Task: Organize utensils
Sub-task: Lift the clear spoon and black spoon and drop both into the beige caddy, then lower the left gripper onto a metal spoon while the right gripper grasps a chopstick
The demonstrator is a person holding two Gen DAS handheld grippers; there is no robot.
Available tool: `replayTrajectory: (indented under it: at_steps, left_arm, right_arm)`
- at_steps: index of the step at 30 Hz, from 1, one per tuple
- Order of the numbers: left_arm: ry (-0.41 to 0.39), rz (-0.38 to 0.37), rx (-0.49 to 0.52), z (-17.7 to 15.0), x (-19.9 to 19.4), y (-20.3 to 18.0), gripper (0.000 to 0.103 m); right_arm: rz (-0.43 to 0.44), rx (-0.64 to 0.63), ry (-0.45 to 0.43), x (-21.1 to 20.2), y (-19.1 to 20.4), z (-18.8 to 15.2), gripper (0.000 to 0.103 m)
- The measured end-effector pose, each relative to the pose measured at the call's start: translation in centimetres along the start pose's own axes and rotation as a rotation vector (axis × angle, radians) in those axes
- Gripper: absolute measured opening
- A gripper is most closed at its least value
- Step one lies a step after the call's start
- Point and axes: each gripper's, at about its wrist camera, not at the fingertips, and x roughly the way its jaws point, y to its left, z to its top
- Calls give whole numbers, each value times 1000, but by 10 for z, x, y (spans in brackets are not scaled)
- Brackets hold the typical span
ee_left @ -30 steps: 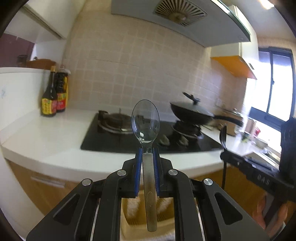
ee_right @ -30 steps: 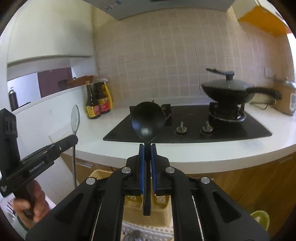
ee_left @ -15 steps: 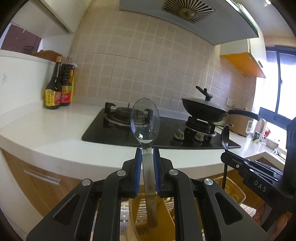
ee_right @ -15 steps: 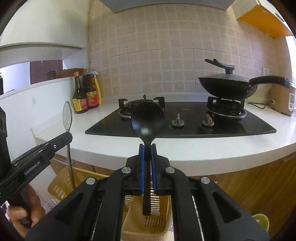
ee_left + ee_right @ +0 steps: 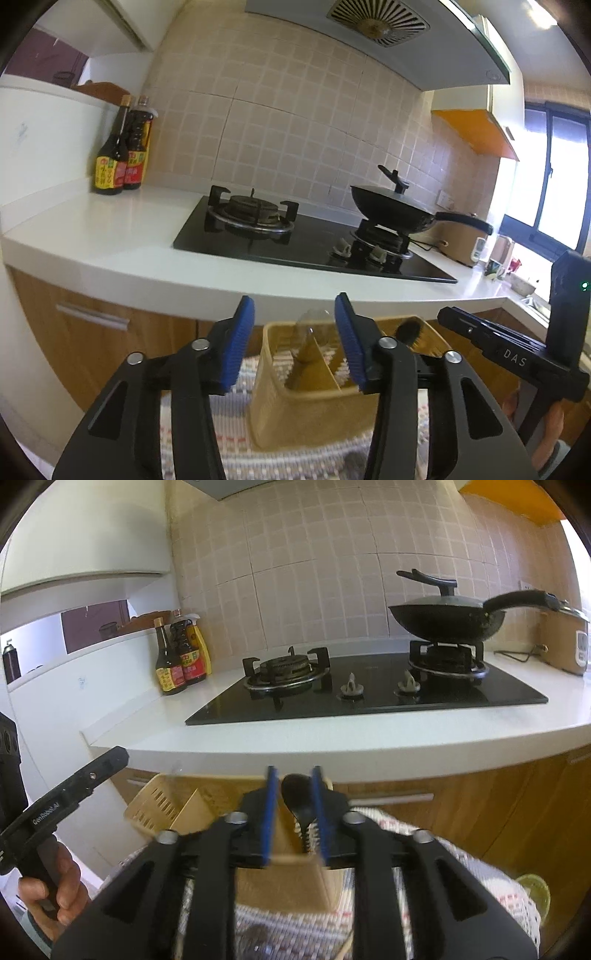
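Spoons point(image 5: 312, 332) in basket point(image 5: 295, 410) — both hand-held grippers opening

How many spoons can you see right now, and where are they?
2. A clear spoon stands in the yellow basket's left compartment; a black spoon stands in its right one. Others may be hidden inside.

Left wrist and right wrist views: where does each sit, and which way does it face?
Left wrist: on the left hand-held gripper, facing the stove; jaws opening, metal spoon falling into the basket.
Right wrist: on the right hand-held gripper, facing likewise; jaws opening around the black spoon.
Shared: basket, stove, wok, bottles.
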Motion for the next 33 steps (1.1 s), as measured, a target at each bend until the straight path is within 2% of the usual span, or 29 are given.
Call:
replayTrajectory:
  at_steps: [2, 6, 9, 11, 14, 17, 18, 20, 24, 27, 30, 33]
  left_arm:
    - [7, -6, -6, -2, -11, 1, 52]
    - [38, 2, 4, -6, -35, -1, 52]
    - [68, 5, 11, -8, -47, -1, 52]
    - [120, 18, 15, -12, -53, 0, 52]
    - [214, 20, 16, -21, -53, 3, 52]
    - [374, 27, 13, -39, -42, 6, 52]
    - [428, 25, 10, -47, -37, 6, 50]
    - [535, 17, 4, -66, -27, 8, 50]
    - [661, 1, 31, -96, -14, 6, 50]
    - [742, -1, 24, -110, -5, 9, 47]
    - [782, -12, 21, -121, 0, 12, 43]
    - [816, -22, 11, -127, 5, 15, 40]
  right_arm:
    - [-1, -2, -11, -11, 2, -3, 54]
    - [-13, -14, 25, -30, 9, -8, 54]
    - [-47, -17, 85, -38, 14, -10, 54]
    - [-64, -9, 131, -39, 13, -13, 54]
    - [-100, 6, 250, -32, 8, -21, 54]
    - [-116, 28, 406, -16, -2, -37, 53]
    - [-107, 55, 481, -7, -8, -46, 52]
    - [-82, 102, 570, 2, -19, -61, 46]
    - [-76, 189, 702, 21, -39, -89, 37]
    - [-79, 241, 758, 35, -48, -100, 30]
    - [-112, 243, 777, 48, -49, -101, 25]
    - [-138, 237, 785, 57, -46, -100, 24]
